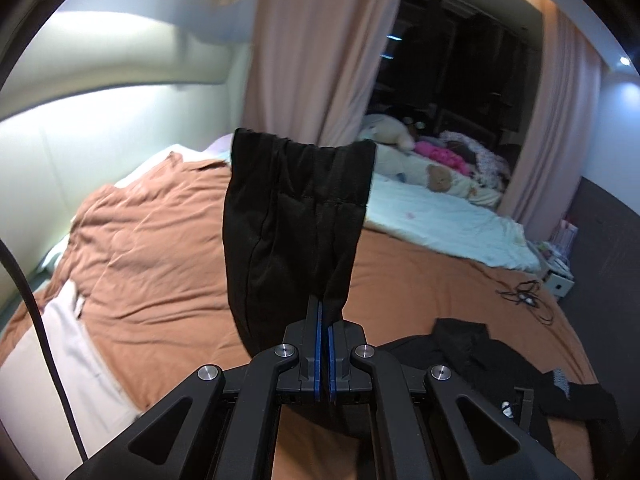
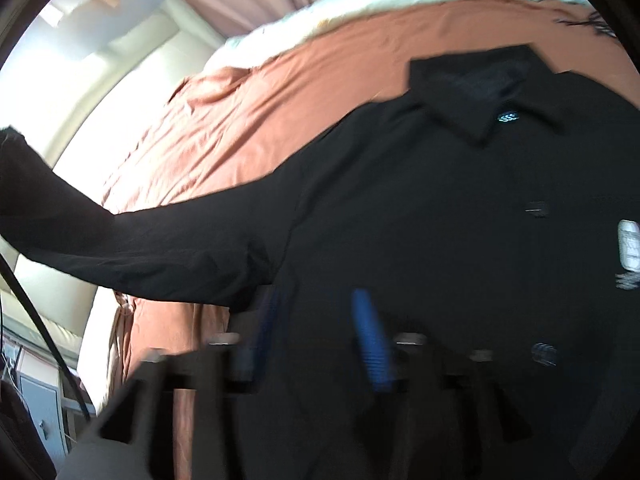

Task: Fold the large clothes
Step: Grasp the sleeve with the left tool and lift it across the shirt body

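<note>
A large black collared jacket (image 2: pixel 460 208) lies front-up on the orange-brown bedspread (image 2: pixel 248 112), collar toward the far side. My left gripper (image 1: pixel 323 312) is shut on the jacket's sleeve cuff (image 1: pixel 296 208) and holds it up above the bed. In the right wrist view that sleeve (image 2: pixel 120 236) stretches left and upward off the bed. My right gripper (image 2: pixel 316 308) is open, its blue pads (image 2: pixel 370 340) apart, hovering blurred just over the jacket's body near the armpit. The rest of the jacket shows in the left wrist view (image 1: pixel 500 364) at lower right.
A pale blue blanket (image 1: pixel 440 216) with soft toys (image 1: pixel 400 132) and clothes lies at the bed's far side by pink curtains (image 1: pixel 312 48). A black cable tangle (image 1: pixel 524 296) lies on the bedspread. A white cloth (image 1: pixel 76 352) lies at the bed's left edge.
</note>
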`<state>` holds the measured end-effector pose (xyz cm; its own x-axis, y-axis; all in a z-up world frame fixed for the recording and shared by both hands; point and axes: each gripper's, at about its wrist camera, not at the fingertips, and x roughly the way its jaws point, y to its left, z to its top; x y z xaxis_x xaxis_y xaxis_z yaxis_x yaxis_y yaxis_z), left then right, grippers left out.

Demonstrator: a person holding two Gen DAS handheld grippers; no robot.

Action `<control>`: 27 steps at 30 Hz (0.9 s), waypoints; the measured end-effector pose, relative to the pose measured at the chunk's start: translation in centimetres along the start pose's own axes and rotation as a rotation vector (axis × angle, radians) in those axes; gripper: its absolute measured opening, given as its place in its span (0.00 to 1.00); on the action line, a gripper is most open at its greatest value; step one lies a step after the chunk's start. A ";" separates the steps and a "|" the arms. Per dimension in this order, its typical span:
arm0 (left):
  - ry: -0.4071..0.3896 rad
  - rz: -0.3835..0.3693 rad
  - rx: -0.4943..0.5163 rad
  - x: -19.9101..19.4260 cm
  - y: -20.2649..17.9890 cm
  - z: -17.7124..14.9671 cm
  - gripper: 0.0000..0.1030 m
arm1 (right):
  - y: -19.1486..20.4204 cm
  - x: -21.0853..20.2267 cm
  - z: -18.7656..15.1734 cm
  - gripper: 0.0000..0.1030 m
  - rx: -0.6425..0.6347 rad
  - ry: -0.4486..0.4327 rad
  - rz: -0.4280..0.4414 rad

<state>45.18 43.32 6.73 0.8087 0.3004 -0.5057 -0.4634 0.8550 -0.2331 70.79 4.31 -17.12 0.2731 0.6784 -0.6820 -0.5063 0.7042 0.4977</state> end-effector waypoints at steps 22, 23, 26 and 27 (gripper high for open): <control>0.072 -0.316 0.195 4.7 -21.3 -0.7 0.02 | -17.4 -10.4 -6.1 0.70 0.373 -0.209 -0.074; 0.079 -0.329 0.200 5.1 -22.1 -1.0 0.02 | -17.8 -10.4 -6.1 0.70 0.377 -0.215 -0.084; 0.113 -0.375 0.219 6.7 -25.1 -2.3 0.02 | -19.1 -10.0 -5.7 0.70 0.419 -0.222 -0.083; 0.126 -0.389 0.228 7.4 -25.9 -2.8 0.02 | -19.7 -10.0 -5.7 0.70 0.443 -0.225 -0.085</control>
<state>62.17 22.18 6.72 0.8499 -0.1026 -0.5168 -0.0316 0.9692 -0.2443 73.40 -17.54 -23.16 0.4924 0.6086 -0.6222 -0.0923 0.7474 0.6580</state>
